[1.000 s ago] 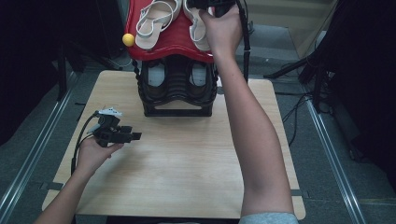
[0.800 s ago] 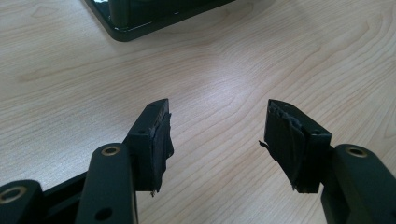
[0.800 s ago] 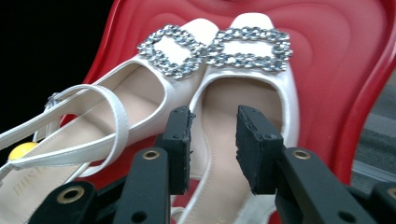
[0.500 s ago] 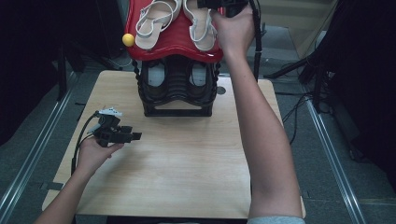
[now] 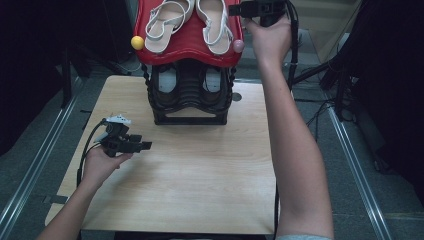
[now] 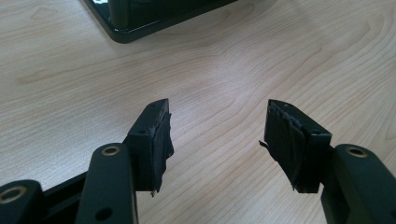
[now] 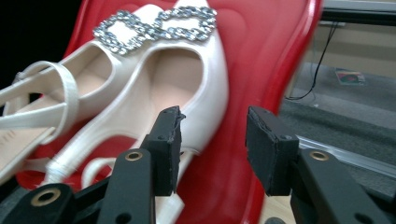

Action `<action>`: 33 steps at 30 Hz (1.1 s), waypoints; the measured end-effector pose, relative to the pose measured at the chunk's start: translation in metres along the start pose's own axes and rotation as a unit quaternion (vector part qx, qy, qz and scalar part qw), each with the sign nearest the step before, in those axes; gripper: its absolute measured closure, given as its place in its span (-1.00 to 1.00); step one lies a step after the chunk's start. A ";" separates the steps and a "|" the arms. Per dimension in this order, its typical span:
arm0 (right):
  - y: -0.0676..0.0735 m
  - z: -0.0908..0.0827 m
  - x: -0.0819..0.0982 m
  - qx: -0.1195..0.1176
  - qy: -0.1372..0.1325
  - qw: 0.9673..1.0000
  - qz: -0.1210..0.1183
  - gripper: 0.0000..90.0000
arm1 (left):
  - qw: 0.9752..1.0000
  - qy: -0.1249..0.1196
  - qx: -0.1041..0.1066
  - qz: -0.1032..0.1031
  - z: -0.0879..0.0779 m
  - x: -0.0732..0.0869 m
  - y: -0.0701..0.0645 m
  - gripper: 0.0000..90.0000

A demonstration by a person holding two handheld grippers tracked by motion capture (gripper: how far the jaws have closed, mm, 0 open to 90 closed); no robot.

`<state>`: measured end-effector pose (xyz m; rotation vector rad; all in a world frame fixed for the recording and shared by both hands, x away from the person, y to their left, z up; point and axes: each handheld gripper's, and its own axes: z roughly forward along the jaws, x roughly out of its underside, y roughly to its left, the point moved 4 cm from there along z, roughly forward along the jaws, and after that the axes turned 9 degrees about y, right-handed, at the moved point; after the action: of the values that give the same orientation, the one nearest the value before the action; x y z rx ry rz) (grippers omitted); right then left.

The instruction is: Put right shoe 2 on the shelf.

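Two white sandals with rhinestone buckles lie side by side on the red top shelf (image 5: 187, 44) of a black shoe rack (image 5: 187, 100): the left sandal (image 5: 167, 22) and the right sandal (image 5: 212, 22). My right gripper (image 5: 231, 9) is held level at the shelf's right edge, just right of the right sandal. In the right gripper view its jaws (image 7: 215, 116) stand open beside that sandal (image 7: 187, 88); they have just been opening, and nothing is between them. My left gripper (image 5: 145, 146) rests low over the table's left side, open and empty (image 6: 217, 109).
A yellow ball (image 5: 137, 42) and a pink ball (image 5: 238, 46) cap the shelf's front corners. The wooden table (image 5: 200, 190) stretches in front of the rack. Cables and stands lie on the floor to the right (image 5: 320, 100).
My right hand has moved right, from over the right sandal to the shelf's right edge. The left hand has stayed put.
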<state>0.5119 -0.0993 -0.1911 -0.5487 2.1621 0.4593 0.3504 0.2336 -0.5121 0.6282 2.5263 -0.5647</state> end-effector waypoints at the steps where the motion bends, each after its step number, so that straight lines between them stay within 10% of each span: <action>1: -0.003 -0.001 0.002 0.001 -0.002 1.000 0.003 0.25 | 1.000 0.000 0.000 0.000 0.000 0.000 0.000 -0.08; 33: -0.065 0.009 0.074 0.029 0.009 0.999 0.025 -0.03 | 1.000 0.001 0.001 0.002 0.000 -0.002 0.001 -0.08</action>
<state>0.5111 -0.1657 -0.2646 -0.4705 2.2033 0.4182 0.3531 0.2340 -0.5111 0.6351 2.5267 -0.5648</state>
